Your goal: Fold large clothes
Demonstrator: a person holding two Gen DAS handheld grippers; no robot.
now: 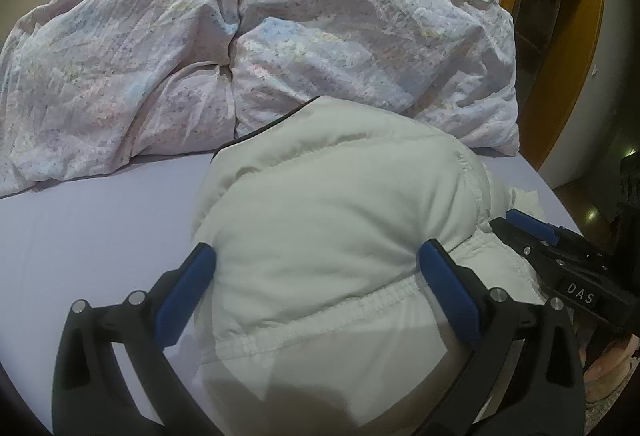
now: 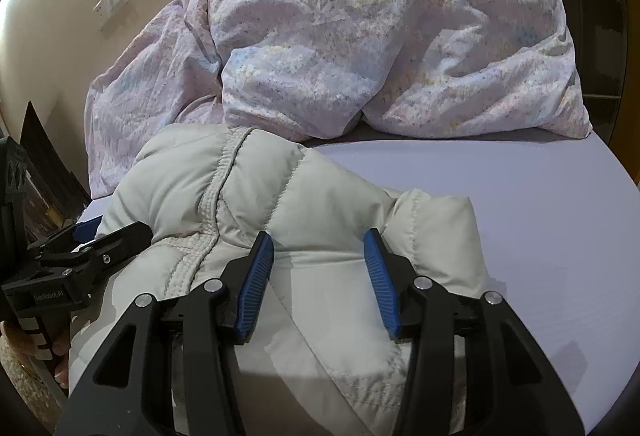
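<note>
A puffy off-white quilted jacket (image 1: 332, 220) lies bunched on the lilac bed sheet (image 1: 92, 220); it also shows in the right wrist view (image 2: 224, 196). My left gripper (image 1: 316, 264) is open, its blue pads standing on either side of the jacket's thick folded bulk. My right gripper (image 2: 318, 248) is open too, its pads straddling a fold of the jacket near the sleeve end. Each gripper shows in the other's view: the right gripper (image 1: 528, 232) at the jacket's right side, the left gripper (image 2: 100, 236) at its left side.
A crumpled pink-and-blue patterned duvet (image 1: 240, 36) is heaped across the far half of the bed, also in the right wrist view (image 2: 360, 48). A beige wall with a switch plate (image 2: 112, 2) lies behind. A wooden door frame (image 1: 560, 36) stands right of the bed.
</note>
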